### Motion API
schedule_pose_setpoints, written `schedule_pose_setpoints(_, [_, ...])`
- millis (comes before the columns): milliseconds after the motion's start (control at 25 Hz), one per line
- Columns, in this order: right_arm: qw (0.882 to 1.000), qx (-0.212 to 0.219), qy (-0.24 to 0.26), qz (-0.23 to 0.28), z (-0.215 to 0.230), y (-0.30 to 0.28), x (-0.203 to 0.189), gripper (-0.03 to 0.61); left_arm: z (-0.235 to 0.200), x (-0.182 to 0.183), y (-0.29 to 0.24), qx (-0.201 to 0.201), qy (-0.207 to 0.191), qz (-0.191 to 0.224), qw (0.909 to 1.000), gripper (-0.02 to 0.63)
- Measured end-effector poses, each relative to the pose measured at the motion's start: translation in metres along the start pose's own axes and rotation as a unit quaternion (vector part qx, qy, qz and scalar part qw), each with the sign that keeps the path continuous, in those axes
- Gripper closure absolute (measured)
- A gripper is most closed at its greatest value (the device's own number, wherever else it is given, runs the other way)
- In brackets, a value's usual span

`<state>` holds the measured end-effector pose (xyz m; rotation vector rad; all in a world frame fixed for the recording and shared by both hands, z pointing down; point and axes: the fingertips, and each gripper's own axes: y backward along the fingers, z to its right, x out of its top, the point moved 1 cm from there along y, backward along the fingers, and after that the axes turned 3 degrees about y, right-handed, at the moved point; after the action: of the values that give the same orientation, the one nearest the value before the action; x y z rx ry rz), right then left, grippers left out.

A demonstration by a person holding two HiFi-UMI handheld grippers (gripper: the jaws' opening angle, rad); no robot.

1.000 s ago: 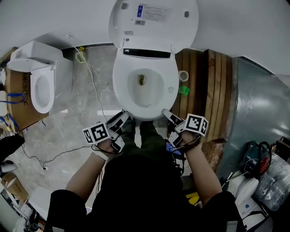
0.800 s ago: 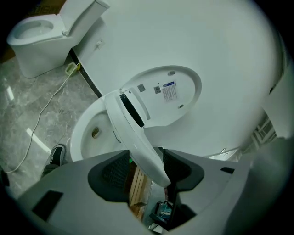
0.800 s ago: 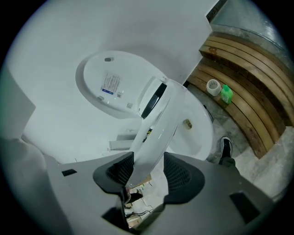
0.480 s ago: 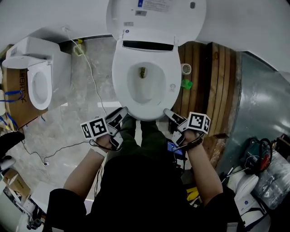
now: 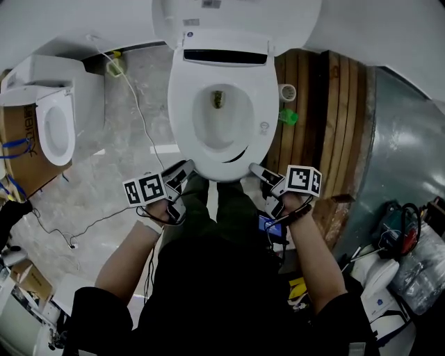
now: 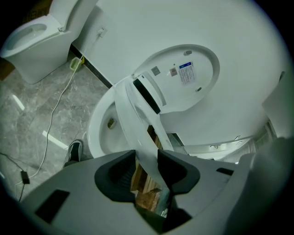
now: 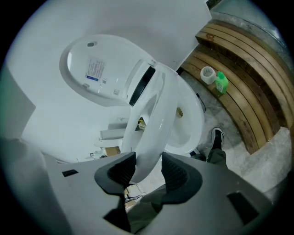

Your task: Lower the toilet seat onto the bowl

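A white toilet has its lid (image 5: 236,14) upright against the wall. Its seat (image 5: 184,104) shows tilted up off the bowl (image 6: 98,133) in both gripper views. My left gripper (image 5: 182,186) is at the seat's front left rim and my right gripper (image 5: 263,186) at its front right. In the left gripper view the seat (image 6: 138,119) runs down between the closing jaws (image 6: 146,167), against one pad with a slit beside the other. In the right gripper view the seat (image 7: 154,124) likewise sits between closing jaws (image 7: 148,170).
A second toilet (image 5: 52,104) stands at the left, with a white cable (image 5: 142,132) trailing over the marble floor. Wooden planks (image 5: 327,118) at the right carry a tape roll (image 5: 286,92) and a green bottle (image 5: 288,116). The person's legs stand just below the bowl.
Both grippers have stayed at the seat's front rim as the view shifted down. A dark crescent now shows at the front right of the seat opening.
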<state>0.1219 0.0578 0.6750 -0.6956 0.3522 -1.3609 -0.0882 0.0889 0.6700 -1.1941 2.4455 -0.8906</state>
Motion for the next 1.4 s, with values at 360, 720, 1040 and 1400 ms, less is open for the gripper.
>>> schedule_pose_setpoints(360, [0.998, -0.025, 0.020, -0.046, 0.029, -0.022, -0.008, 0.387, -0.034, 0.002, -0.015, 0.032, -0.003, -0.014, 0.9994, 0.498])
schedule_pose_setpoints(720, [0.995, -0.048, 0.035, -0.081, 0.062, -0.044, -0.014, 0.396, -0.068, -0.006, -0.037, 0.054, 0.016, -0.041, 0.9976, 0.497])
schedule_pose_setpoints(1040, [0.993, -0.056, 0.043, -0.094, 0.084, -0.063, -0.017, 0.402, -0.093, -0.008, -0.052, 0.071, 0.008, -0.063, 0.9955, 0.497])
schedule_pose_setpoints(1400, [0.988, -0.082, 0.068, -0.114, 0.116, -0.086, -0.018, 0.419, -0.124, -0.013, -0.077, 0.094, 0.002, -0.081, 0.9923, 0.497])
